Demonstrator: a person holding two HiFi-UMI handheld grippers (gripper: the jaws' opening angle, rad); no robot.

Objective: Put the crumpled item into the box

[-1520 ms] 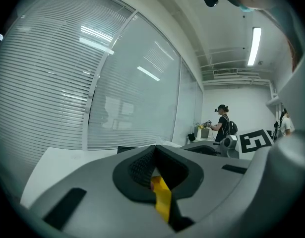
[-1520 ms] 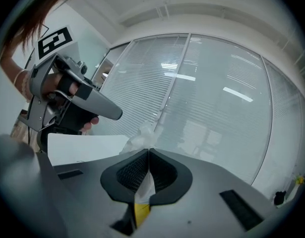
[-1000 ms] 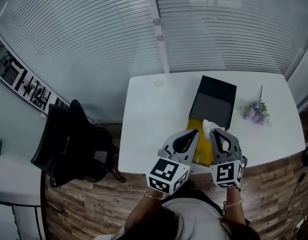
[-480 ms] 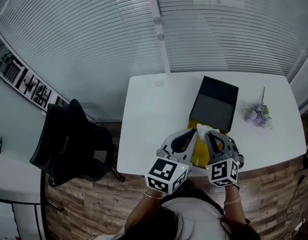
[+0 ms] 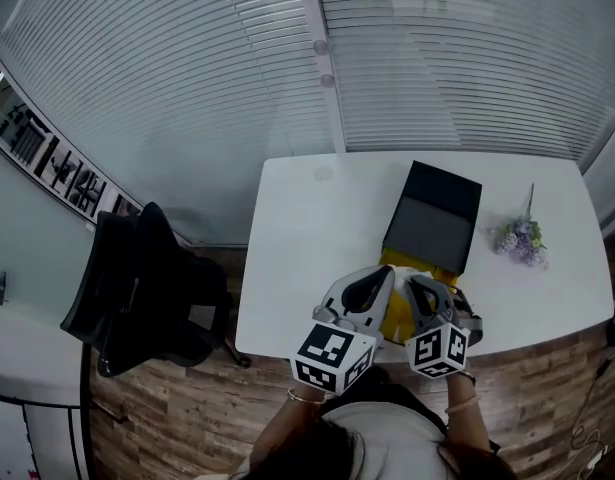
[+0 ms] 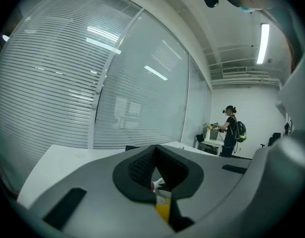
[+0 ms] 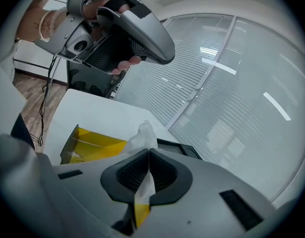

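A crumpled white paper sticks up from my right gripper, which is shut on it. In the right gripper view an open box with a yellow inside lies just below and left of the paper. The head view shows that yellow box at the table's near edge, with its black lid beyond it. My right gripper hangs over the box. My left gripper is close beside it on the left, shut with nothing in it.
The white table stands against a wall of blinds. A small bunch of purple flowers lies at its right. A black chair stands on the wood floor to the left. A person stands far off in the left gripper view.
My right gripper has moved left and nearer with the paper, from the box's right side to over its yellow inside. The left gripper has barely moved.
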